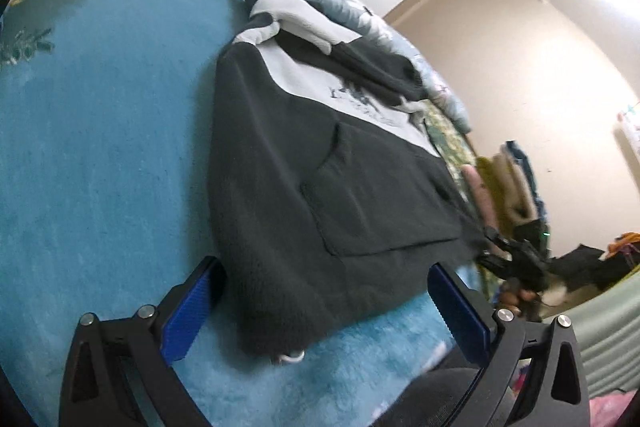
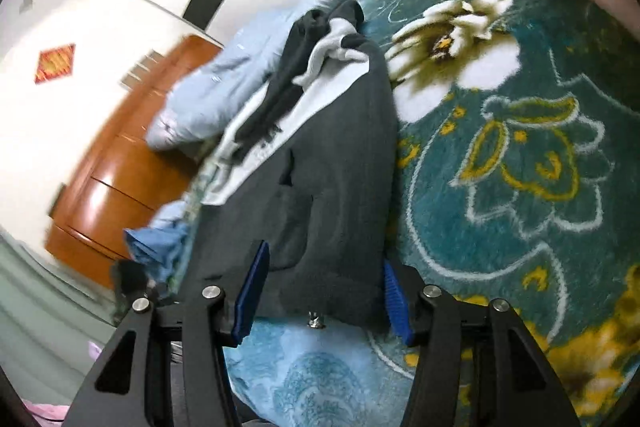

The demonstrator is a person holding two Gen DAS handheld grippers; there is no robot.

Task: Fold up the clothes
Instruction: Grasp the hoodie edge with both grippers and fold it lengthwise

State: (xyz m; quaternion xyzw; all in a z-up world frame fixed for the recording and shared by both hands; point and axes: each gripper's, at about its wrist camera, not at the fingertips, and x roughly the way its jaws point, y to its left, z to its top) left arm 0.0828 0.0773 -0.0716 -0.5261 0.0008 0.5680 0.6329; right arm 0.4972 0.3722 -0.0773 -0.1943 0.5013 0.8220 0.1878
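Hoodie (image 1: 320,187) is lying flat on the blue blanket (image 1: 100,147) on the bed, dark grey with a white chest panel. From my left wrist cam, the left tool (image 1: 324,291) is spread wide apart, hem between the pads but nothing pinched. Right cam: hoodie (image 2: 340,187) again, right tool (image 2: 324,287) about half apart, straddling the hem corner; can't tell if it's actually gripping.
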